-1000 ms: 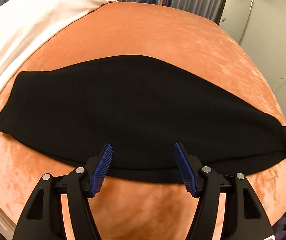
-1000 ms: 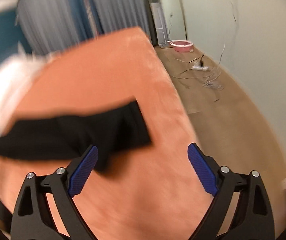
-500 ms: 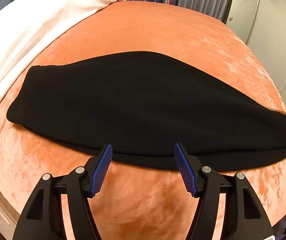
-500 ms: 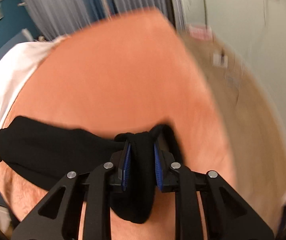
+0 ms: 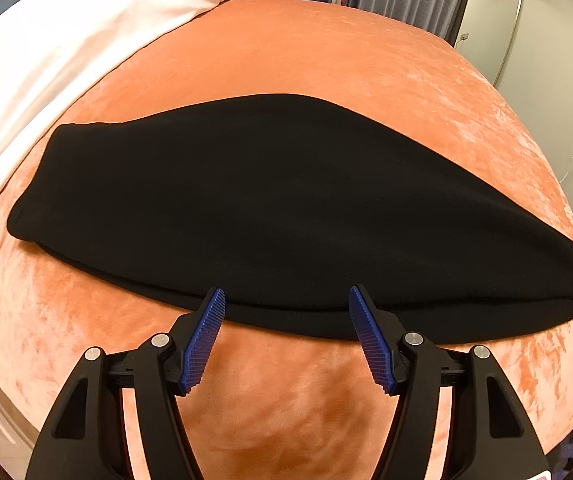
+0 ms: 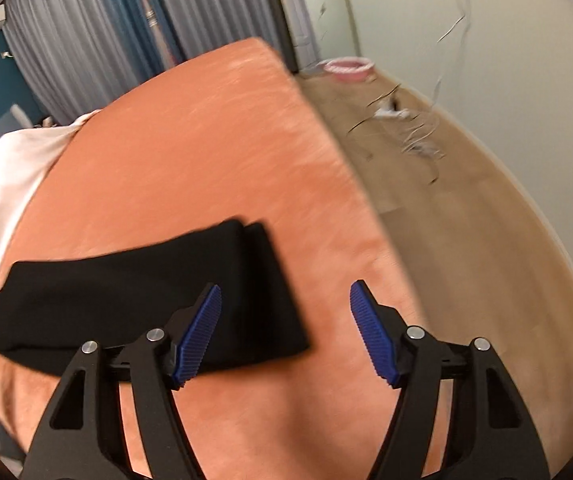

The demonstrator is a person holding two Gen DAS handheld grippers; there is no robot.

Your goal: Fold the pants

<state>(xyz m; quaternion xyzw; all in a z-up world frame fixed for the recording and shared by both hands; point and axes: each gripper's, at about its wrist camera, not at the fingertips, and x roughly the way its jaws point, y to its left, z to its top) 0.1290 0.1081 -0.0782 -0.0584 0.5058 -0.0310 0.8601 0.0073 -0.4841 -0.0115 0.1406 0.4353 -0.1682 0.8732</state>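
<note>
While both my left gripper (image 5: 282, 336) and right gripper (image 6: 284, 332) hang wide open, holding nothing, the pants (image 5: 270, 208) could bunch up if I grab only the top layer.

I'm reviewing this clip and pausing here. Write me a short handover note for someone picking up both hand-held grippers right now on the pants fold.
Left hand-held gripper: open, empty, fingers at the near edge of the pants.
Right hand-held gripper: open, empty, by the pants' right end; this view is motion-blurred.
Pants: flat on the orange bed cover, already folded lengthwise into one long strip, two layers showing at the right end. White sheet lies beyond the left end.
Done: lengthwise fold.
Left: probably fold the strip end over end, then smooth it.
</note>
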